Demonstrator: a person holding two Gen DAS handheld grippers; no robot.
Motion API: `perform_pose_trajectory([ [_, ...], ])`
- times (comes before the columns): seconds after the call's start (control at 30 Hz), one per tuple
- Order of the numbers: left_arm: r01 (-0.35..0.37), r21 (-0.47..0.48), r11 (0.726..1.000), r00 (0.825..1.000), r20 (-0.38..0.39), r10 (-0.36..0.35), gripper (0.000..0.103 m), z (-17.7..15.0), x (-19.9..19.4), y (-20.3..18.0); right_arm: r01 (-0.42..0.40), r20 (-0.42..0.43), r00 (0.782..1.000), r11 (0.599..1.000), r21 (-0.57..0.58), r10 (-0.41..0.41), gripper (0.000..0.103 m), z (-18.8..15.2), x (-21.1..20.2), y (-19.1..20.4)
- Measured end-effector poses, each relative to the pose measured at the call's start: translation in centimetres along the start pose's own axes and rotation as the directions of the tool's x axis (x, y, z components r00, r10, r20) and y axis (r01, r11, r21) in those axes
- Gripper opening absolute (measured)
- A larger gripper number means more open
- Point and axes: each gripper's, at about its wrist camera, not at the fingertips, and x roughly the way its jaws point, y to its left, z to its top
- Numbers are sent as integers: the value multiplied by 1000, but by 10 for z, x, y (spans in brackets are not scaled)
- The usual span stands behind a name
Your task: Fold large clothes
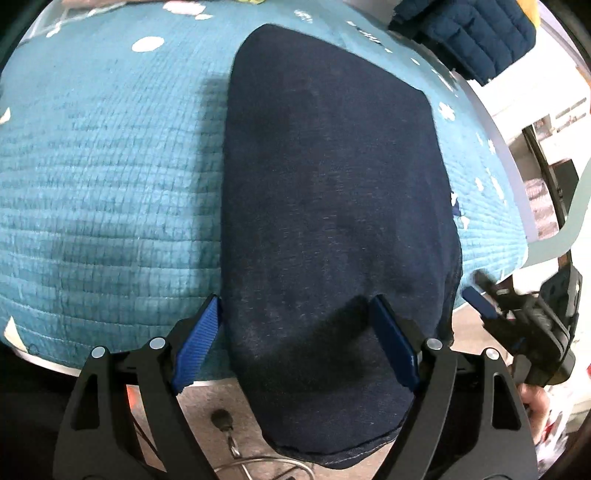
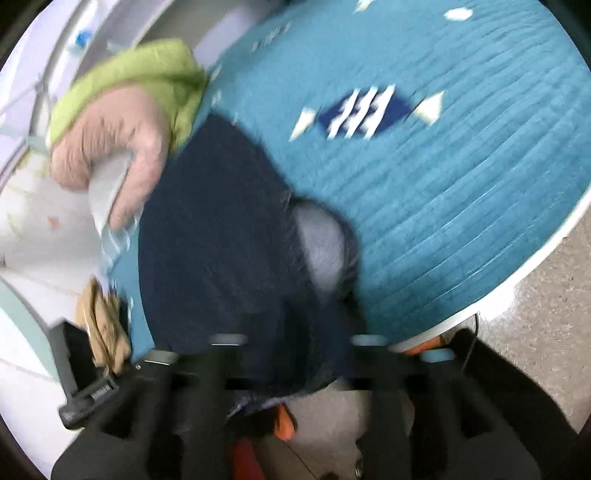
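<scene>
A dark navy garment (image 1: pixel 332 206) lies folded in a long strip on the teal quilted table cover (image 1: pixel 110 177), its near end hanging over the table's front edge. My left gripper (image 1: pixel 295 332) is open, its blue-padded fingers (image 1: pixel 199 339) spread on either side of the garment's near end. My right gripper (image 1: pixel 517 317) shows at the right edge of the left wrist view, beside the garment's right side. The right wrist view is blurred; the navy garment (image 2: pixel 221 240) fills its middle, a pale grey patch (image 2: pixel 325 240) showing, and the right gripper's (image 2: pixel 291 354) fingers are smeared.
A quilted navy jacket (image 1: pixel 472 33) lies at the table's far right corner. A hand in a lime-green sleeve (image 2: pixel 122 122) holds the other gripper at the left of the right wrist view. Cables lie on the floor (image 1: pixel 229 435) below the table edge. A blue-and-white pattern (image 2: pixel 365 110) marks the cover.
</scene>
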Motion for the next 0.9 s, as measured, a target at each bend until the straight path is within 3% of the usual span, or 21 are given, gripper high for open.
perform_pose_trajectory([
  [0.07,10,-18,1000,1000,-24,-10,84,1,5,4,-8,-8,1000,999,35,8,73,5,2,-5],
  [0.17,9,-17,1000,1000,-23,-10,84,-1,8,4,8,-89,996,999,42,-5,73,3,18,-9],
  [0.27,9,-26,1000,999,-31,-10,84,0,11,4,-30,-149,988,997,70,40,73,3,36,-14],
  [0.37,10,-29,1000,999,-39,-11,84,1,13,3,-56,-141,988,995,80,67,73,8,37,-15],
  [0.5,13,-41,999,999,-47,-15,85,2,16,1,-166,-155,971,979,122,184,70,7,37,-13],
  [0.6,8,-37,999,999,-51,-10,86,2,18,-2,-136,-160,975,984,112,153,69,3,40,-10],
  [0.73,16,-48,999,998,-61,-19,87,2,20,-1,-170,-157,967,969,180,199,71,5,45,-16],
  [0.83,15,-49,999,998,-63,-18,88,3,22,-3,-311,-161,925,928,205,345,65,2,45,-14],
  [0.9,15,-54,998,998,-65,-19,89,4,25,-3,-270,-170,938,945,185,302,64,2,49,-13],
])
